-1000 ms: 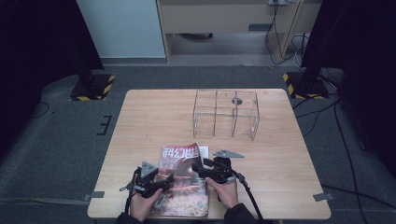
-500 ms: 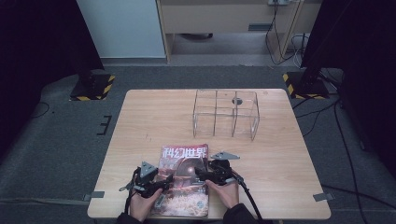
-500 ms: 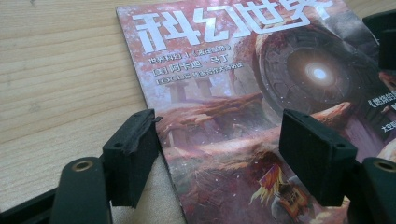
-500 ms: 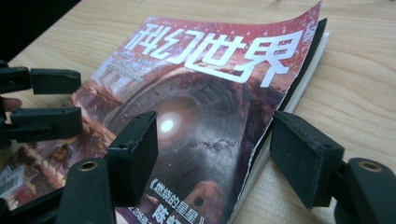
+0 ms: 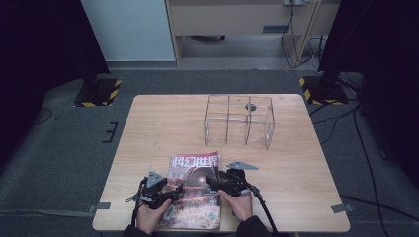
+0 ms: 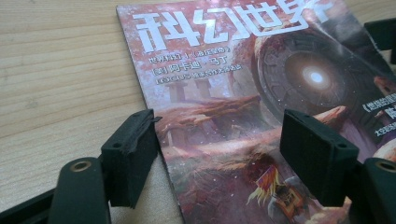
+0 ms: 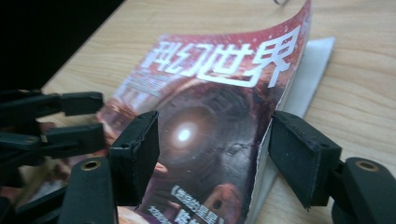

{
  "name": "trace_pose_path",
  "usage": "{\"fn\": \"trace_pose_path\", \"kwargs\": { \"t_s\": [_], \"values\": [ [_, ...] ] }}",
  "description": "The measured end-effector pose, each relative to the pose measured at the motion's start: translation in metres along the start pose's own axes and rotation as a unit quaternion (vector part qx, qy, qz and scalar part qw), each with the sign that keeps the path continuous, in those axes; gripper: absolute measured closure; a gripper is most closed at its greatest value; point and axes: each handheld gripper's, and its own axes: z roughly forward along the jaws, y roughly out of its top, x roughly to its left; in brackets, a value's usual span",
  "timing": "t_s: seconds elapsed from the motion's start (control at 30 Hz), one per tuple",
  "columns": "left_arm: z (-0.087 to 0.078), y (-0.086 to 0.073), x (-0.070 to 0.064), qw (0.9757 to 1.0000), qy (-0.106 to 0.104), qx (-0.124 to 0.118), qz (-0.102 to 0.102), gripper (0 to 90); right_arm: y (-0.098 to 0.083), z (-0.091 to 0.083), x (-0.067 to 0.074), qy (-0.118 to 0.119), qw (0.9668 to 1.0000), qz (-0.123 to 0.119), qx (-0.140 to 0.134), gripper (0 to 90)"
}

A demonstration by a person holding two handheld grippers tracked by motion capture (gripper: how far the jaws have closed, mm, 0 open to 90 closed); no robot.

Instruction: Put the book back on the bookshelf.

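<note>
A magazine [image 5: 194,190] with a red cover and white title lies near the table's front edge, between my two grippers. My left gripper [image 5: 170,193] is open and straddles the magazine's left edge [image 6: 154,116]: one pad rests beside it on the wood, the other stands over the cover. My right gripper [image 5: 216,181] is open astride the right edge of the cover [image 7: 275,107], which curls up off the pages below. Its jaws have just been closing a little with that edge between them, and the pads do not pinch it.
A clear acrylic box [image 5: 239,118] with compartments stands at the back right of the wooden table [image 5: 296,187]. In the right gripper view the left gripper [image 7: 60,121] lies close at the left. Dark floor, cables and stands surround the table.
The magazine's cover stood raised a second ago and has come down to lie nearly flat. Both hands have kept their places.
</note>
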Motion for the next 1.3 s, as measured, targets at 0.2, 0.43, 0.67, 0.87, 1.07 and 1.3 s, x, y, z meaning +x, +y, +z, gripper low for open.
{"fn": "trace_pose_path", "kwargs": {
  "t_s": [0.2, 0.43, 0.67, 0.87, 1.07, 1.3],
  "values": [
    [0.000, 0.000, -0.001, 1.0000, 0.002, 0.001, 0.001, 26.7, -0.001, -0.001, 0.001, 0.006, 0.9999, -0.003, -0.008, 33.7],
    [0.000, 0.000, 0.000, 1.0000, 0.002, 0.000, -0.002, 26.7, -0.010, 0.001, -0.005, -0.001, 1.0000, 0.009, 0.001, 33.7],
    [0.000, 0.000, 0.000, 1.0000, 0.001, -0.002, -0.005, 26.7, -0.003, -0.006, 0.003, 0.042, 0.9984, 0.027, -0.025, 36.3],
    [-0.001, 0.000, 0.001, 0.9999, -0.003, -0.003, -0.011, 26.7, -0.001, -0.005, 0.015, 0.040, 0.9988, -0.010, -0.026, 35.4],
    [-0.001, 0.000, 0.001, 0.9999, -0.003, -0.003, -0.011, 26.7, -0.011, 0.000, 0.008, 0.043, 0.9981, 0.015, 0.041, 35.9],
    [-0.001, -0.001, 0.002, 0.9999, -0.005, -0.004, -0.013, 26.7, -0.009, 0.009, 0.011, 0.042, 0.9978, -0.008, 0.051, 40.2]
  ]
}}
